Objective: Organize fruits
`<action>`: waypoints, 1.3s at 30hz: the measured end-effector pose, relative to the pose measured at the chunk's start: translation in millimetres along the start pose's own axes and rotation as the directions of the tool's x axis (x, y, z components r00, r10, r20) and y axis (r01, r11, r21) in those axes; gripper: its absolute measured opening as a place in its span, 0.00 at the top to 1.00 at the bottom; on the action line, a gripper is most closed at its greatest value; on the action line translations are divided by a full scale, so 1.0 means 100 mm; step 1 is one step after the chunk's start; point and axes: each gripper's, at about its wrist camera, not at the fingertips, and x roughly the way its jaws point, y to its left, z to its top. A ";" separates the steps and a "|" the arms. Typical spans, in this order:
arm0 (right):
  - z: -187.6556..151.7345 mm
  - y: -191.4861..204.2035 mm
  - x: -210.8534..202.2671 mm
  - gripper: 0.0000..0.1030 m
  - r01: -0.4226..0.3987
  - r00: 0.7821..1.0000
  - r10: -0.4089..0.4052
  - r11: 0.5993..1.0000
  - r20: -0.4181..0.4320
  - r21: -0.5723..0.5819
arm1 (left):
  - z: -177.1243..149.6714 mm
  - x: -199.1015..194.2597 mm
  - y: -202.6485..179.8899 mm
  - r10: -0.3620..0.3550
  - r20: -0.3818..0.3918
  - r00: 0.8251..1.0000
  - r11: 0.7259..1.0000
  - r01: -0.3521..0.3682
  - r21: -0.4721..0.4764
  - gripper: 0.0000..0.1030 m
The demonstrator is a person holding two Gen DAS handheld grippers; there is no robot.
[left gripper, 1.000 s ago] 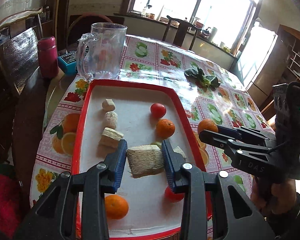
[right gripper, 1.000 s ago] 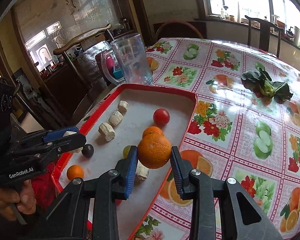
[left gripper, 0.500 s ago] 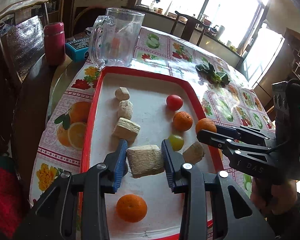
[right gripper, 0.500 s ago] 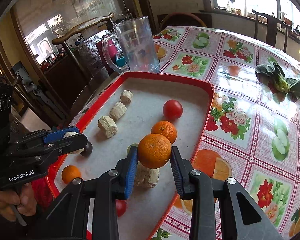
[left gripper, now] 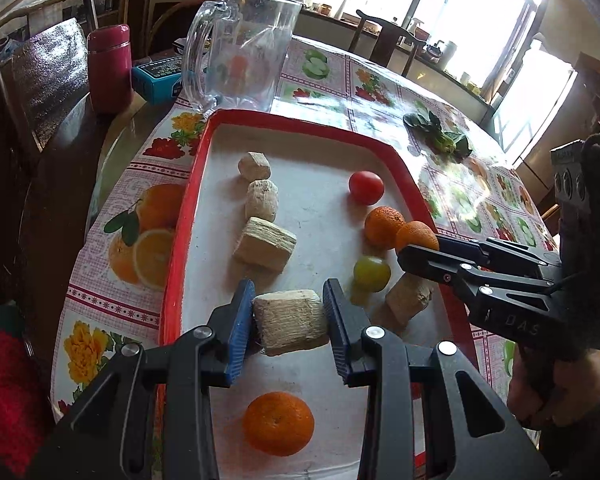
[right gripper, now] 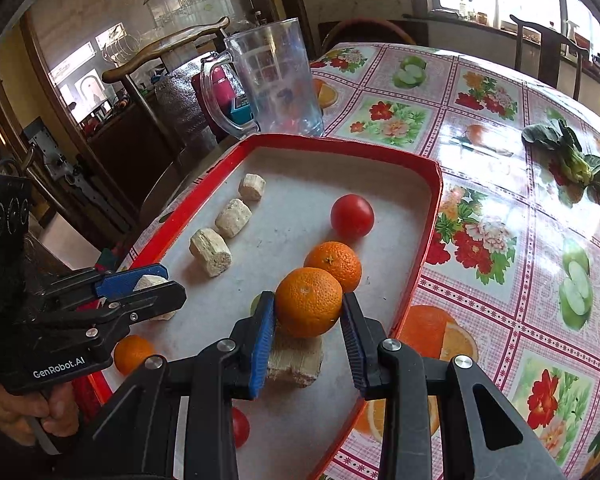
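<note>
A red-rimmed tray (left gripper: 188,200) (right gripper: 432,208) lies on the flowered table. My left gripper (left gripper: 288,312) is shut on a pale corn-cob piece (left gripper: 290,322), held just above the tray's near left side. My right gripper (right gripper: 308,316) is shut on an orange (right gripper: 309,302) (left gripper: 416,236), held above the tray's right side next to a second orange (right gripper: 334,265) (left gripper: 383,226). On the tray lie a red tomato (left gripper: 366,187) (right gripper: 352,216), a green fruit (left gripper: 372,273), a third orange (left gripper: 278,422), three cob pieces in a row (left gripper: 265,244) and another cob piece (left gripper: 408,298).
A clear glass jug (left gripper: 240,52) (right gripper: 268,84) stands just behind the tray. A red flask (left gripper: 110,68) and a blue box (left gripper: 158,76) are left of it. Leafy greens (left gripper: 440,136) (right gripper: 572,160) lie on the table to the right. A chair stands at the table's left.
Both grippers have moved forward over the tray with their loads. The right gripper carried its orange from the tray's right edge inward, beside the second orange.
</note>
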 end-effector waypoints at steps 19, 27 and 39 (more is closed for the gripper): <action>-0.01 -0.01 -0.12 0.58 -0.022 1.000 0.022 1.000 0.016 0.001 | -0.02 -0.08 -0.04 0.038 0.002 0.999 0.999 -0.038 0.016 0.53; -0.03 0.02 -0.26 0.54 -0.020 0.999 0.020 1.000 0.039 -0.010 | -0.08 -0.18 -0.08 0.037 0.015 0.999 0.999 -0.037 0.031 0.52; -0.10 0.05 -0.45 0.54 -0.001 0.999 0.003 0.999 0.053 -0.046 | -0.19 -0.38 -0.11 0.035 0.036 0.999 0.999 -0.036 0.036 0.52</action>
